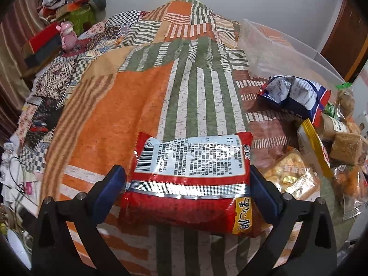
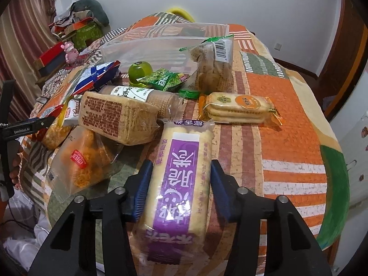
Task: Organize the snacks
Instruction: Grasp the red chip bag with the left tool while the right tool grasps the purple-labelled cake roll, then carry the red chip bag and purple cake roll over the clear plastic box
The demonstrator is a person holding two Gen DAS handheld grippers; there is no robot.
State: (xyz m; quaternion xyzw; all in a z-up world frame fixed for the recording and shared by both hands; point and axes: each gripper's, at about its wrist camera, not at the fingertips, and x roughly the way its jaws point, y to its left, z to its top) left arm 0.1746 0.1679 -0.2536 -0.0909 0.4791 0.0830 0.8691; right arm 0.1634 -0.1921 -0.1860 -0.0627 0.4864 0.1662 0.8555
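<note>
My left gripper (image 1: 187,179) is shut on a red snack bag (image 1: 191,181) with a silver label, its blue pads pressing both sides, above the patchwork cloth (image 1: 128,115). My right gripper (image 2: 181,174) is shut on a long purple-and-cream cracker pack (image 2: 181,184), held lengthwise between the pads. A clear plastic bin (image 2: 161,43) stands at the back of the table; it also shows in the left wrist view (image 1: 276,46). The left gripper's body shows at the left edge of the right wrist view (image 2: 25,126).
Several snacks lie in a pile: a blue-white bag (image 2: 94,76), a brown wafer block (image 2: 119,117), an orange cracker pack (image 2: 239,108), green pea packets (image 2: 165,80), a green jar (image 2: 140,71), a tall biscuit bag (image 2: 214,62). Boxes and a pink toy (image 2: 70,50) sit far left.
</note>
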